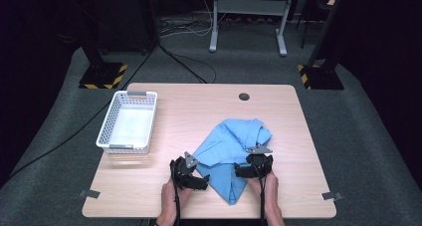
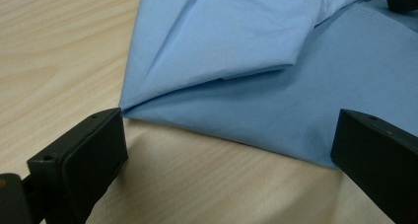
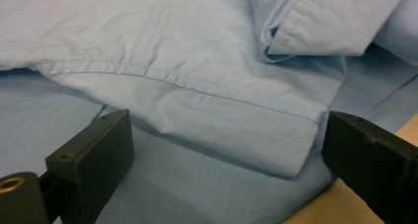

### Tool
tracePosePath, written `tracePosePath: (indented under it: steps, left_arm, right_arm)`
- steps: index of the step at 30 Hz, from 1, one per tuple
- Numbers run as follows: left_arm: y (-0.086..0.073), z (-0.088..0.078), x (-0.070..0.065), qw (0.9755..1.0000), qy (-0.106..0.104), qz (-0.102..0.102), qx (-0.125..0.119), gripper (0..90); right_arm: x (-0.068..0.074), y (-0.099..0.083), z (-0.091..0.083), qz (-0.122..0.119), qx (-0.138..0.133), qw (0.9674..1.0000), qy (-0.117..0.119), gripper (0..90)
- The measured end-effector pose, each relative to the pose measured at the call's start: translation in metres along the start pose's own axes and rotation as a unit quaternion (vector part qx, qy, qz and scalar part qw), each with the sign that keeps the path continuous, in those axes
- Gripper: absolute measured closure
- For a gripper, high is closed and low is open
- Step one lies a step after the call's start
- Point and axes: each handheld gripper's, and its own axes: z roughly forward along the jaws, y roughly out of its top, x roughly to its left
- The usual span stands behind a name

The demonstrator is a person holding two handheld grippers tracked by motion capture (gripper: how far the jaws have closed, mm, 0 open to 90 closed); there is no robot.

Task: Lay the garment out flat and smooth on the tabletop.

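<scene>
the shirt (image 1: 231, 149) lay rumpled on the counter (image 1: 199, 106), right of the basket (image 1: 127, 121). both the left claw (image 1: 191, 173) and right claw (image 1: 253, 165) gaped wide, holding nothing. closing there risked pinching only the top fold, so layers could slip and bunch.

Wooden table (image 1: 189, 101) — white basket (image 1: 127, 122), blue shirt (image 1: 229, 141)

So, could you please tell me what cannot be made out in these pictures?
- High view: the tips of the left tongs and right tongs are too small to judge.
- Blue shirt: its folds hide the front.
- White basket: any small contents blur away.
</scene>
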Motion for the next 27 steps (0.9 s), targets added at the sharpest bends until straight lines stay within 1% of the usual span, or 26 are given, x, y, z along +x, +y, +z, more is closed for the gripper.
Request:
tracePosePath:
  steps: [5,9,11,12,14,15,16,17,20,21,22,24,26,27]
  left_arm:
    - [-0.007,-0.007,0.0,1.0,-0.002,0.002,0.001,0.3]
    - [-0.008,-0.008,0.001,0.9999,-0.01,0.003,0.0,0.6]
    - [-0.007,-0.009,0.004,0.9996,-0.028,-0.01,-0.006,0.8]
    - [-0.006,-0.009,0.006,0.999,-0.036,-0.022,-0.013,0.8]
    - [-0.004,-0.011,0.006,0.9983,-0.036,-0.032,-0.031,0.8]
    - [-0.002,-0.011,0.004,0.9983,-0.033,-0.03,-0.038,0.9]
    - [0.0,-0.01,0.003,0.9985,-0.029,-0.025,-0.039,0.9]
    - [0.001,-0.008,0.0,0.9988,-0.027,-0.018,-0.036,0.8]
    - [0.002,0.0,-0.007,0.9997,-0.017,0.008,-0.013,0.2]
    - [0.003,0.002,-0.009,0.9998,-0.012,0.018,0.002,0.2]
    - [0.003,0.002,-0.01,0.9997,-0.011,0.022,-0.001,0.4]
    - [0.003,0.003,-0.009,0.9997,-0.014,0.018,0.0,0.2]
    - [0.003,0.003,-0.009,0.9997,-0.014,0.018,0.0,0.1]
    - [0.003,0.003,-0.009,0.9997,-0.014,0.018,0.0,0.1]
  right_arm:
    - [0.015,-0.007,-0.007,-0.007,-0.002,1.0,0.003,5.0]
    - [0.022,-0.01,-0.01,-0.012,-0.005,0.9999,-0.001,5.0]
    - [0.024,-0.011,-0.01,-0.009,-0.003,0.9999,0.002,5.0]
    - [0.026,-0.012,-0.011,-0.007,-0.001,1.0,0.004,5.0]
    - [0.027,-0.012,-0.012,-0.005,0.0,1.0,0.005,5.0]
    - [0.029,-0.013,-0.012,-0.006,0.0,1.0,0.006,5.0]
    - [0.032,-0.013,-0.013,-0.008,-0.001,0.9999,0.007,5.0]
    - [0.034,-0.014,-0.013,-0.01,-0.002,0.9999,0.007,5.0]
    - [0.038,-0.015,-0.014,-0.011,-0.002,0.9999,0.008,5.0]
    - [0.039,-0.016,-0.015,-0.014,-0.003,0.9999,0.007,5.0]
    - [0.04,-0.016,-0.015,-0.016,-0.003,0.9998,0.008,4.9]
    - [0.038,-0.015,-0.015,-0.02,0.0,0.9997,0.017,4.2]
    - [0.035,-0.013,-0.013,-0.033,0.001,0.9991,0.025,3.1]
    - [0.032,-0.011,-0.012,-0.034,0.003,0.999,0.028,3.0]
